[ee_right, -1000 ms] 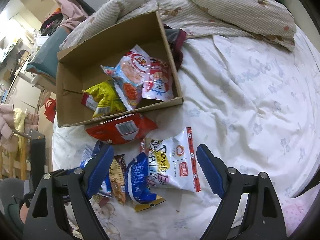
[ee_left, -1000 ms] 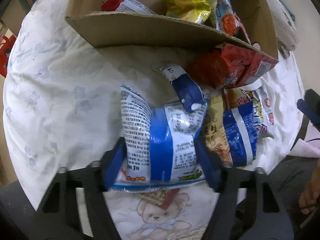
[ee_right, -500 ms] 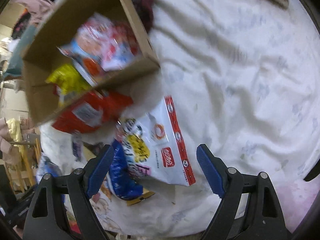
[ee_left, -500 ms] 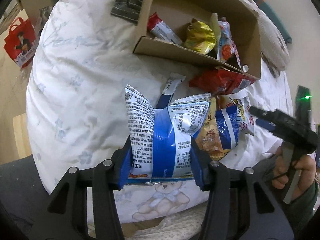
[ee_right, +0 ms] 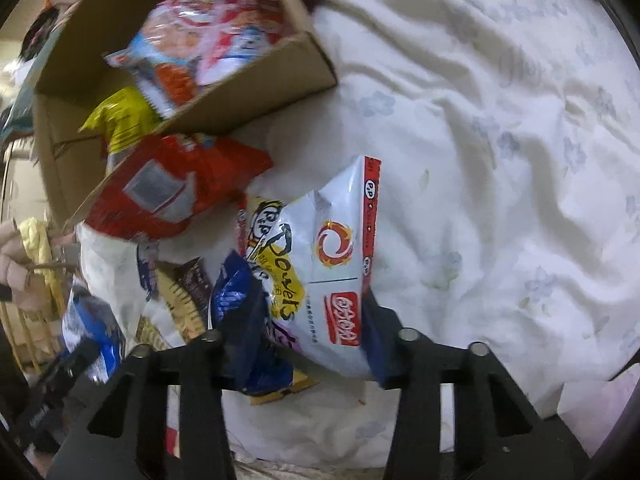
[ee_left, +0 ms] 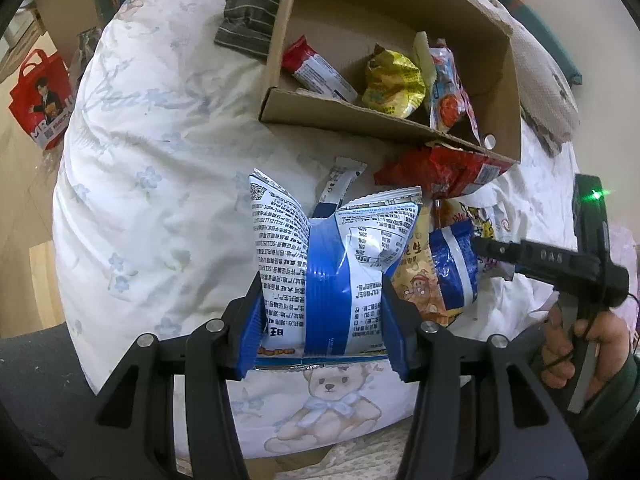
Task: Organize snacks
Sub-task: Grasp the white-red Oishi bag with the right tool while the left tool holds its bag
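Note:
My left gripper [ee_left: 322, 332] is shut on a blue and white snack bag [ee_left: 328, 264] and holds it above the bed, in front of the cardboard box [ee_left: 360, 114]. The box holds a red bar [ee_left: 316, 70], a yellow bag [ee_left: 394, 84] and an orange and white bag [ee_left: 450, 92]. My right gripper [ee_right: 310, 340] has its jaws closed around a white snack bag [ee_right: 320, 264] lying on the bed. A red bag [ee_right: 176, 188] leans on the box front. A small blue bag [ee_right: 236, 300] and a tan bag [ee_right: 188, 296] lie beside the white one.
The bed has a white flowered sheet [ee_right: 500, 160]. A striped cloth [ee_left: 248, 28] lies left of the box. A red shopping bag [ee_left: 40, 100] stands on the floor at far left. The right gripper and hand [ee_left: 580, 280] show in the left wrist view.
My left gripper has lifted the blue and white bag up and back from the pile. My right gripper has come down onto the white bag and its jaws have closed in on it.

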`<state>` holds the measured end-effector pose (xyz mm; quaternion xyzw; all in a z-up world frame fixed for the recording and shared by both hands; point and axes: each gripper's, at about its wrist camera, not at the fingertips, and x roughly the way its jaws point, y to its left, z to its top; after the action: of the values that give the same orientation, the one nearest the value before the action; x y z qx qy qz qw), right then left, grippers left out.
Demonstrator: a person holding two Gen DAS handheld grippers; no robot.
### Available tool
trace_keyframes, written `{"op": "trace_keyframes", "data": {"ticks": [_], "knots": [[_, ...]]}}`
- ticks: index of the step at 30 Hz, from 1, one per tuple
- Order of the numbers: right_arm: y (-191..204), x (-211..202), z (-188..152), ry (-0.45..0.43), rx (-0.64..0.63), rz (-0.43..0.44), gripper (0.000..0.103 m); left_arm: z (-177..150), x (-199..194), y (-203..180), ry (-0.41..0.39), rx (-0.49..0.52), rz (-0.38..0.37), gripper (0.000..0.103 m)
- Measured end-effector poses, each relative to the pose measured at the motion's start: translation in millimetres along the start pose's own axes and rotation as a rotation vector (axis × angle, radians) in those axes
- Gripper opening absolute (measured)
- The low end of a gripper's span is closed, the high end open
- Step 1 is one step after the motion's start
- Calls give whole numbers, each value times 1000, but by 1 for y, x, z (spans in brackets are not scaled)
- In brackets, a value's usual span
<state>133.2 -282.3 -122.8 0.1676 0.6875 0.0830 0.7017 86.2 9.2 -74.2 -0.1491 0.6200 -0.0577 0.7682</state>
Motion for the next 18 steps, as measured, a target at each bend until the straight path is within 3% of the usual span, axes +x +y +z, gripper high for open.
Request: {"op": "trace_keyframes", "data": {"ticks": [2,6,13,18], "knots": [[8,-6,-4,-26,-51,-13,32,0,-1,3,-4,-10,-2,47],[16,-21,-13,-70,-97,-47,28,-1,-1,6,-6,-18,-1,47],[41,-81,-39,-196,-209,-138,27,-3,-8,7,-34,-28,-5,47],[47,-123,-51,-286,-261,-121,27,-2,-18,1,-88,-10,14,47]]}}
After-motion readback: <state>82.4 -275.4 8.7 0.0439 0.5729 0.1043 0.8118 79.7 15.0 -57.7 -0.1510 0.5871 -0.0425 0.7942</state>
